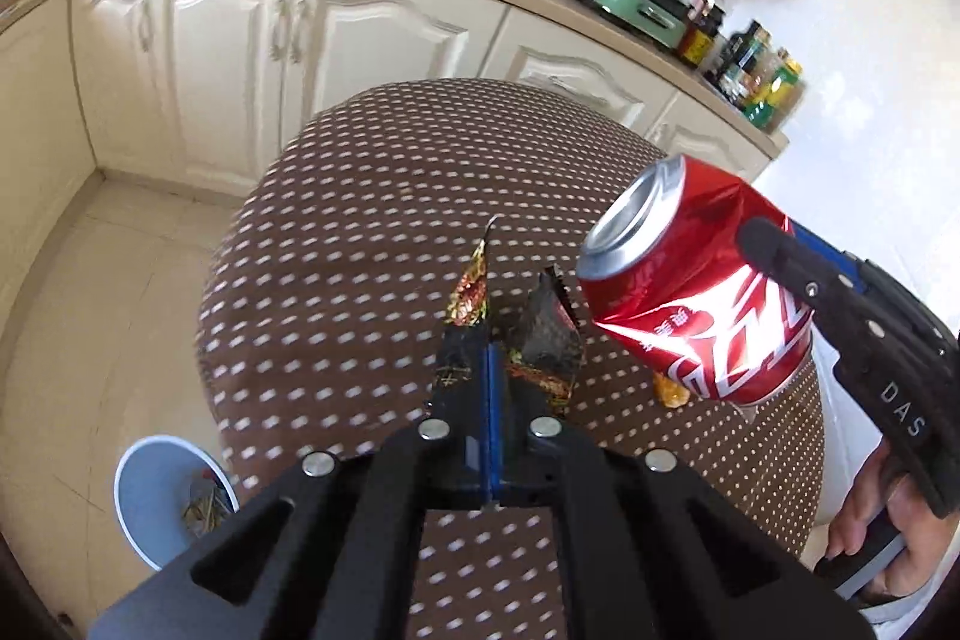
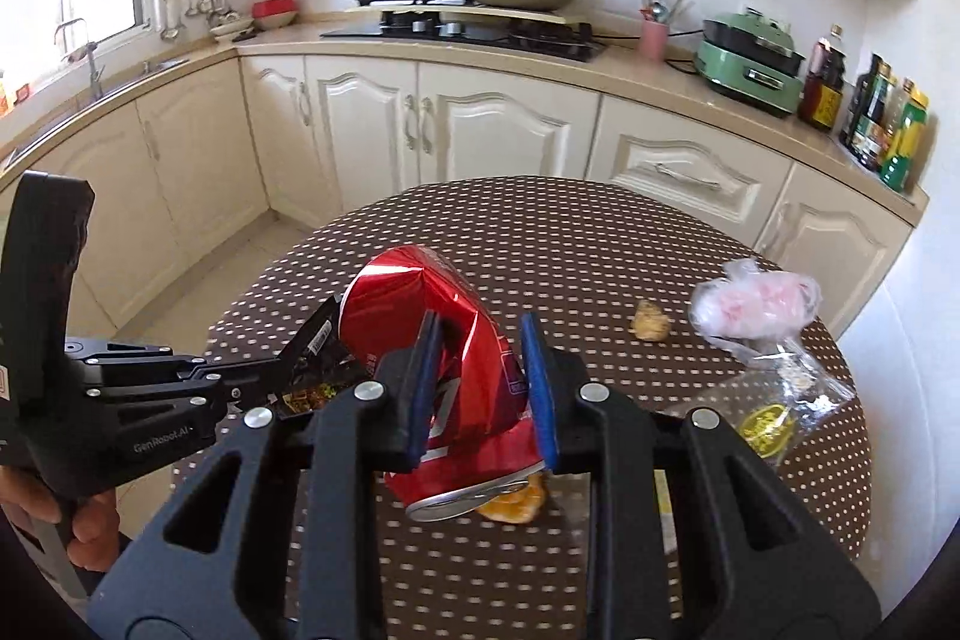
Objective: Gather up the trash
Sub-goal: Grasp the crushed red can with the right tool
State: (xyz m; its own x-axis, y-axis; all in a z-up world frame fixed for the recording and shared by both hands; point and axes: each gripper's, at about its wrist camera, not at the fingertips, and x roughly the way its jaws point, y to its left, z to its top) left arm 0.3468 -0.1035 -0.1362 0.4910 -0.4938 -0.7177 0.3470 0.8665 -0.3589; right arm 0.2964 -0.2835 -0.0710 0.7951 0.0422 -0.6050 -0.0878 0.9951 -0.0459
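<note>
My left gripper (image 1: 489, 340) is shut on a dark crumpled snack wrapper (image 1: 543, 340) and holds it above the round dotted table (image 1: 360, 232). My right gripper (image 2: 480, 358) is shut on a dented red cola can (image 2: 432, 316), lifted off the table; the can also shows in the left wrist view (image 1: 678, 292). In the right wrist view the left gripper (image 2: 282, 364) holds the wrapper (image 2: 312, 376) just left of the can. A blue bin (image 1: 162, 496) with some trash stands on the floor at lower left.
On the table lie an orange peel piece (image 2: 516, 505), a small food scrap (image 2: 651, 321), a pink-and-clear plastic bag (image 2: 750, 307) and a clear packet with a yellow label (image 2: 780, 412). Cream cabinets and a counter (image 2: 480, 58) with stove, pots and bottles stand behind.
</note>
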